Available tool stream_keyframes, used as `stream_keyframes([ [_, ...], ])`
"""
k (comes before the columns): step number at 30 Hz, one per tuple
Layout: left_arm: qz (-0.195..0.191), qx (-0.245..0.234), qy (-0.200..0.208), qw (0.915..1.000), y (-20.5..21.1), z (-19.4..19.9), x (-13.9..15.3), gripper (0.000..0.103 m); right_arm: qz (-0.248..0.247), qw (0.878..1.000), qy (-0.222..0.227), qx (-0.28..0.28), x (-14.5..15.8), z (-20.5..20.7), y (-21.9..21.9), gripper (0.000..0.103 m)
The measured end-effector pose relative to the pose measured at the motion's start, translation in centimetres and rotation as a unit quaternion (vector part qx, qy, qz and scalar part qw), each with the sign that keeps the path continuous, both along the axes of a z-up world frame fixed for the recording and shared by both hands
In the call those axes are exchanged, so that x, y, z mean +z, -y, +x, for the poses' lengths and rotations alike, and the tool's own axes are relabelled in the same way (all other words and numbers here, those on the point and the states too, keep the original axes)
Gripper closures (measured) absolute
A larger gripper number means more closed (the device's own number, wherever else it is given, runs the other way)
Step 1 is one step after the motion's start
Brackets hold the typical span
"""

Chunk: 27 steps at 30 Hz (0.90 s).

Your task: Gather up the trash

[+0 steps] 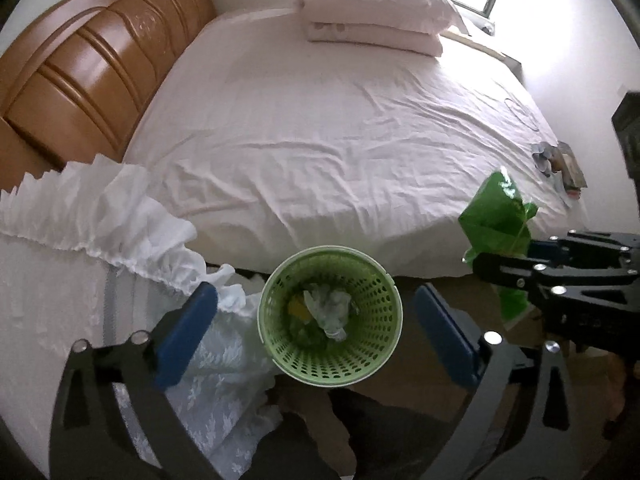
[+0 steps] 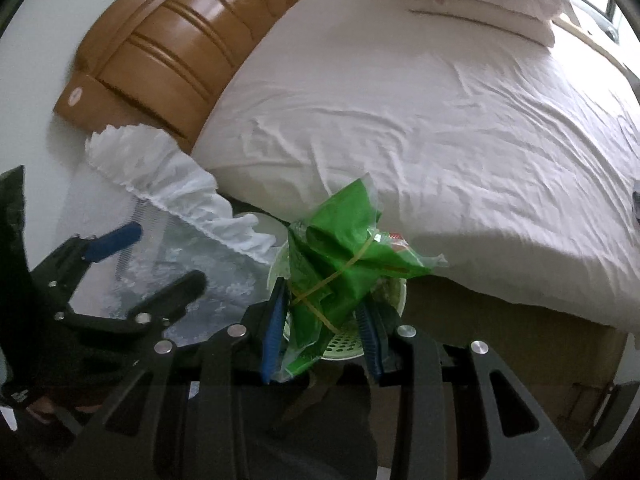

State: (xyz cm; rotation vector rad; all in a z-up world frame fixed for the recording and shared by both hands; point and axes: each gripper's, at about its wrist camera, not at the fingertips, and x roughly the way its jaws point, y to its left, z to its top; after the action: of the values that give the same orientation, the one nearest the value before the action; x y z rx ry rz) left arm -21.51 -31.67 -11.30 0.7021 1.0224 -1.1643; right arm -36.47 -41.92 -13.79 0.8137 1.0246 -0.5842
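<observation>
From the left wrist camera, a round, light green perforated plastic wastebasket [image 1: 330, 316] stands on the floor just beside the edge of the bed, framed between the blue fingertips of the left gripper [image 1: 316, 334], whose jaws stand wide apart with nothing between them. Inside the basket lie a crumpled whitish wad of paper or film [image 1: 330, 310] and a yellow scrap [image 1: 297, 307]. To the right, the right gripper [image 1: 516, 258] pinches a crinkled green plastic wrapper [image 1: 496, 216], holding it above the floor, off to the right of the basket and near the mattress edge. The wide bed with a wrinkled white sheet [image 1: 340, 128] has bare cloth across its middle; folded white pillows [image 1: 372, 8] sit at its far side and some small mixed items [image 1: 558, 164] lie at its right edge. A white frilled lace cloth [image 1: 120, 220] hangs at the left, touching the basket's left side.

From the right wrist camera, the right gripper [image 2: 322, 328] is clamped on the green wrapper [image 2: 340, 256], which is bound by a thin yellow rubber band [image 2: 332, 278]. The basket [image 2: 344, 346] sits directly below, mostly hidden. The left gripper [image 2: 152, 256] stands spread at the left, over the lace cloth [image 2: 180, 188]. The brown carved wooden headboard [image 2: 180, 40] rises beyond.
</observation>
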Motion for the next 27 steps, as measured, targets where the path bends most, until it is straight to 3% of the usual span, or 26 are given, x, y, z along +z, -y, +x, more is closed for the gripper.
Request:
stream_keyframes([
  [8,-0.004,0.067,0.015,0.9976,-1.6,3.0,1.2,0.008,0.031,0.999,-0.015,0.032,-2.9,1.8,-0.1,0.068],
  [10,-0.003,0.090,0.021,0.9957,-2.6,4.2,1.5,0.008,0.043,0.997,-0.023,0.052,-4.1,3.1,-0.3,0.044],
  [11,-0.004,0.098,0.023,0.9949,-3.0,4.7,1.5,0.008,0.040,0.997,-0.029,0.054,-4.4,3.5,-0.5,0.016],
  [12,-0.003,0.110,0.024,0.9937,-3.6,5.4,1.6,0.008,0.033,0.997,-0.037,0.056,-4.6,4.0,-0.6,0.004],
  [20,-0.009,0.178,0.026,0.9837,-7.2,9.4,2.3,0.008,0.041,0.995,-0.067,0.068,-5.7,6.5,-0.5,0.004],
  [27,-0.033,0.234,0.036,0.9710,-10.5,12.0,4.2,0.008,-0.021,0.993,-0.066,0.098,-2.4,10.6,-2.7,0.003],
])
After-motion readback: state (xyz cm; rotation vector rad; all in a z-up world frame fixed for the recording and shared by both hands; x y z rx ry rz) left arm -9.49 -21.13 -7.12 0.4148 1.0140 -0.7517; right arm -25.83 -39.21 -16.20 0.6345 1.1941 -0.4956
